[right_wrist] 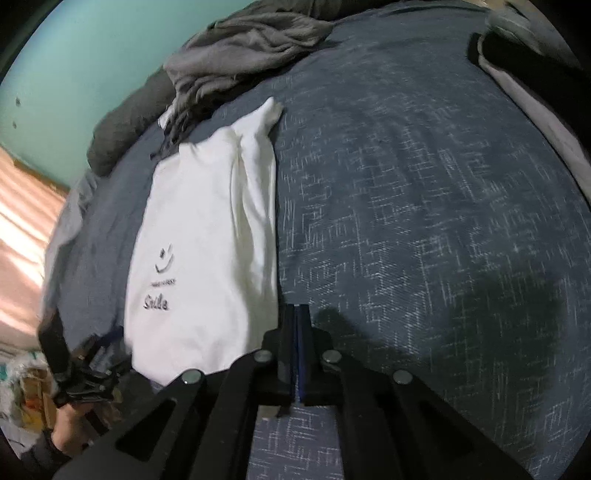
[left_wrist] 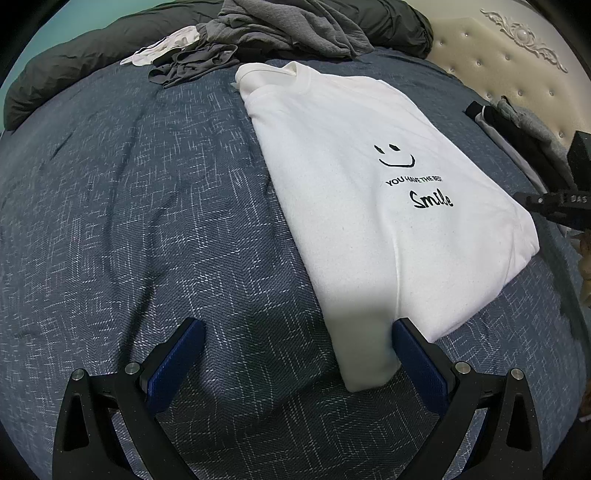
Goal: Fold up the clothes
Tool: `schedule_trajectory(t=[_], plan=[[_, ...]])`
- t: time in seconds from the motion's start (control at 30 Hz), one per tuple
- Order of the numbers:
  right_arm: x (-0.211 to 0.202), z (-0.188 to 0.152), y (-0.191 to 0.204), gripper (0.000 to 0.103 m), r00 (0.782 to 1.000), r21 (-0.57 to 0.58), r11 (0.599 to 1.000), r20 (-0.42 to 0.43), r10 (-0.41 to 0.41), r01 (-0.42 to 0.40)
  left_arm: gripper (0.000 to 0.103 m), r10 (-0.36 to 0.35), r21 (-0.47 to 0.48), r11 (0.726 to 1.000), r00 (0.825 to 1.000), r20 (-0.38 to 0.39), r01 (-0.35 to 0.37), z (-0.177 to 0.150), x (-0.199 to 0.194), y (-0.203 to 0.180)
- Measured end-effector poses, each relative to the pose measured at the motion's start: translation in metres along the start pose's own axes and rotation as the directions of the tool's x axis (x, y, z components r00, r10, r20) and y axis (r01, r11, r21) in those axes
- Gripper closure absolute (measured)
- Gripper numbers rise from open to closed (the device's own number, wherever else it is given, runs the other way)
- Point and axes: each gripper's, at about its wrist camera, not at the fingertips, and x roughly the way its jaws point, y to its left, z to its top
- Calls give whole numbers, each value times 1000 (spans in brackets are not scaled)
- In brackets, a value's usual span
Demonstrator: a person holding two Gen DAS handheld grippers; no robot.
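White and folded into a long rectangle, the shirt (left_wrist: 369, 206) lies flat on the bed (left_wrist: 147, 221), which is covered in blue-grey woven cloth. A black smiley face and the word "Smile" show on the shirt's upper side, and its collar points toward the far end of the bed. The left tool (left_wrist: 297, 345) hangs over the shirt's near corner with its jaws spread wide; the right-hand blue pad (left_wrist: 413, 354) sits at the edge of that corner, the other pad over bare bedding, and nothing is gripped. The right tool (right_wrist: 297, 332) has its jaws pressed flat together with nothing between them, its tip just beside the shirt's long edge over the bedding. In the right wrist view the shirt's folded-in side forms a soft ridge along that edge. A heap of grey clothes (left_wrist: 280, 29) lies at the far end of the bed, beyond the collar, and darker clothes (left_wrist: 517, 129) sit by the padded cream headboard (left_wrist: 498, 59).
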Motion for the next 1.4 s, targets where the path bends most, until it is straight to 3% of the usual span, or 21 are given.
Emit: schedule_trajectory(t=[0.13, 0.23, 0.47, 0.6, 0.73, 0.83, 1.2, 1.4], plan=[[-12, -3, 1, 100, 998, 37, 998, 36, 57, -58, 0, 0, -1, 1000, 1000, 0, 0, 0, 1, -1], [-13, -6, 11, 94, 998, 15, 998, 17, 67, -68, 0, 1, -2, 1000, 1000, 1, -1, 0, 0, -1], [0, -16, 24, 92, 998, -24, 998, -35, 51, -52, 0, 0, -4, 1000, 1000, 1, 0, -1, -1, 0], [2, -21, 26, 92, 999, -46, 998, -37, 40, -41, 0, -2, -5, 1000, 1000, 1, 2, -2, -1, 3], [2, -24, 24, 99, 998, -55, 997, -34, 43, -45, 0, -1, -4, 1000, 1000, 1, 1, -2, -1, 2], [-3, -26, 19, 100, 1000, -52, 999, -7, 15, -16, 0, -1, -3, 1000, 1000, 1, 1, 1, 1, 0], [7, -34, 14, 100, 999, -36, 999, -34, -31, 30, 0, -9, -17, 1000, 1000, -4, 9, -4, -5, 1], [1, -40, 20, 100, 989, -74, 990, -75, -129, 123, 0, 12, -18, 1000, 1000, -8, -12, -11, -26, 2]])
